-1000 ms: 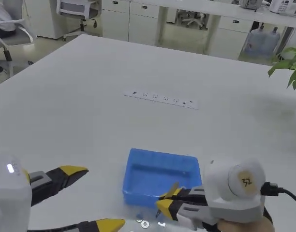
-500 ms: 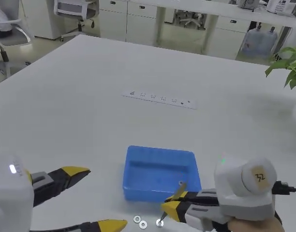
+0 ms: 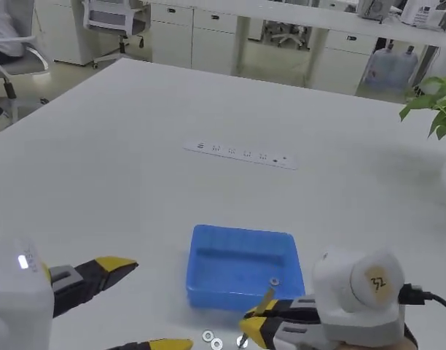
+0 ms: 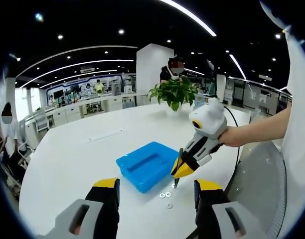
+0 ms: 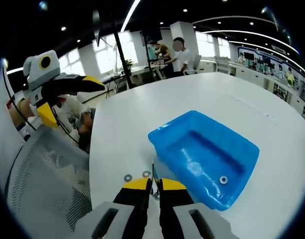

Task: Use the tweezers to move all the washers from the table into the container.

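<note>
Right jaws around tweezers (image 5: 153, 172); one washer (image 5: 223, 179) in container (image 5: 202, 119)

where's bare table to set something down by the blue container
Bare: between the power strip and the container, and the table left of it. Crowded: along its near wall, where the washers lie and the right gripper holds the tweezers.

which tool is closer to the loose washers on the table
Right. The right tool, shut on tweezers, sits beside the washers in front of the blue container; the left tool hangs open off to their left.
</note>
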Demonstrator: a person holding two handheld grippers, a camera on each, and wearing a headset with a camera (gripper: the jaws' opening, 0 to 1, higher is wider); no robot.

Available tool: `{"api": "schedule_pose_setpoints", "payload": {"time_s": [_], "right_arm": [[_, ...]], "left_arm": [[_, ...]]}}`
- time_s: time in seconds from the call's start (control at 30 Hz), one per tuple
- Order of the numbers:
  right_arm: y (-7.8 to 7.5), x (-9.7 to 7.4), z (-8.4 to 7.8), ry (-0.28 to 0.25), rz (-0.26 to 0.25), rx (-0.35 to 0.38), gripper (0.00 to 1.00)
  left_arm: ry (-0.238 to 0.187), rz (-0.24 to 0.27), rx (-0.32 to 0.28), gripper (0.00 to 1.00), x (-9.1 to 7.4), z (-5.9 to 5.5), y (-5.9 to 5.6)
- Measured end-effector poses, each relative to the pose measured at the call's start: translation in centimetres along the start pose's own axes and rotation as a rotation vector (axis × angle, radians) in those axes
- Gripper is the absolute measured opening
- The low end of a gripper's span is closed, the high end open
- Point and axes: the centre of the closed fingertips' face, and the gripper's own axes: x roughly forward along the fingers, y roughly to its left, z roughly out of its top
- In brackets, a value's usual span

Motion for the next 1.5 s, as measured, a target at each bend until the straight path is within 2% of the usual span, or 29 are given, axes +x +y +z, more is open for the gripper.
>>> {"api": "schedule_pose_setpoints", "payload": {"time_s": [0.1, 0.2, 0.3, 0.53, 0.7, 0.83, 0.97, 1.03, 1.13, 1.23, 1.37, 1.5], "right_arm": [[0.2, 0.0, 0.0, 0.009, -0.002, -0.030, 0.03], [0.4, -0.2, 0.0, 0.009, 0.010, -0.019, 0.03], [0.8, -0.8, 0.7, -0.022, 0.029, 0.009, 0.03], [0.9, -2.9, 2.8, -0.041, 0.058, -0.009, 0.03], [-0.5, -4.0, 3.8, -0.018, 0.047, 0.004, 0.03], [-1.7, -4.6, 5.0, -0.040, 0.040, 0.020, 0.03], [-3.2, -5.0, 5.9, -0.052, 0.011, 0.036, 0.03], [-4.9, -5.1, 6.6, -0.090, -0.036, 0.129, 0.03], [-6.7, -4.8, 7.1, -0.134, -0.047, 0.233, 0.03], [-7.7, -4.1, 6.8, -0.132, -0.045, 0.257, 0.03], [-9.1, -2.7, 5.3, -0.091, -0.074, 0.281, 0.03], [-10.0, -1.9, 4.4, -0.074, -0.095, 0.312, 0.03]], "left_arm": [[-0.002, 0.000, 0.000, 0.60, 0.0, 0.1, -0.1], [-0.008, 0.000, 0.001, 0.60, -0.1, 0.2, -0.2], [-0.011, 0.001, 0.001, 0.60, -0.1, 0.3, -0.2], [-0.007, 0.002, -0.003, 0.60, -0.3, -0.1, 0.0], [-0.011, 0.001, -0.001, 0.60, -0.3, -0.1, 0.1], [-0.015, 0.007, -0.002, 0.59, -0.5, -0.1, 0.3], [-0.016, 0.013, -0.007, 0.59, -0.6, -0.3, 0.6], [-0.013, 0.016, -0.008, 0.58, -0.7, -0.4, 0.7], [-0.012, 0.015, -0.011, 0.58, -0.7, -0.6, 0.6], [-0.012, 0.013, -0.009, 0.58, -0.6, -0.6, 0.6], [-0.008, 0.014, -0.005, 0.57, -0.7, -0.6, 0.6], [-0.011, 0.021, -0.011, 0.57, -0.9, -0.5, 0.8]]}}
